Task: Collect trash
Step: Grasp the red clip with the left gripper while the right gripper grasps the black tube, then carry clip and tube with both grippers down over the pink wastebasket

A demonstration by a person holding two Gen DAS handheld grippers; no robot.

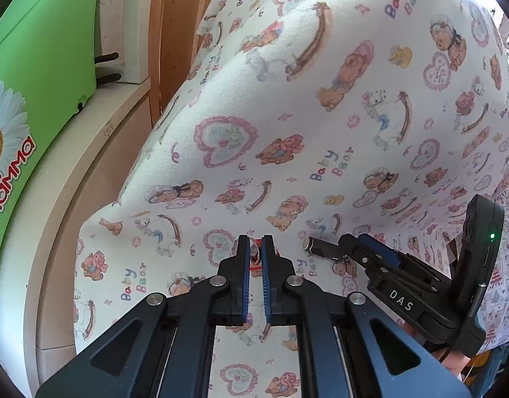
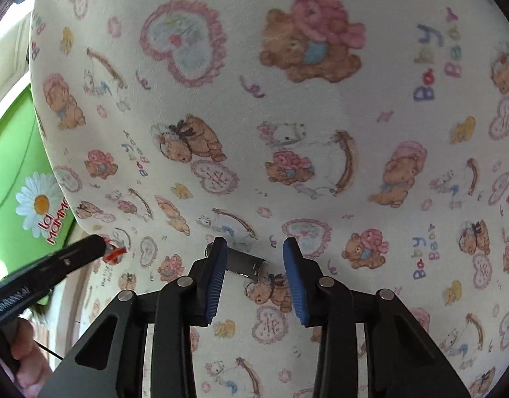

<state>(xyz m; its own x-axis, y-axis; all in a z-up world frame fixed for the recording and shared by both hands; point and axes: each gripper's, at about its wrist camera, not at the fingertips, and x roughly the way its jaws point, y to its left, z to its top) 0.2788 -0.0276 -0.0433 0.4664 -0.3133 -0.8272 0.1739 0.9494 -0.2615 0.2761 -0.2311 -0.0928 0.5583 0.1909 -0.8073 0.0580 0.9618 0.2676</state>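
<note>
Because trash lies scattered on the bear-printed cotton bedsheet [image 2: 321, 106], each hand-held gripper takes one piece: the left [image 1: 257, 252] is pressed together, pinching a crumpled red-and-white wrapper [image 1: 254, 254], while the right [image 2: 254, 248], half-spread, straddles a small dark cylindrical battery [image 2: 244, 263].

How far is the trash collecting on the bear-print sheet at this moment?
Done: nothing shows as binned yet; no bin is in view. In hand: the left gripper is shut on a small red and white wrapper. The right gripper stands open around a dark cylinder lying on the sheet, one finger close beside it, not yet gripped. Left: close on the cylinder, then carry both pieces away.
</note>
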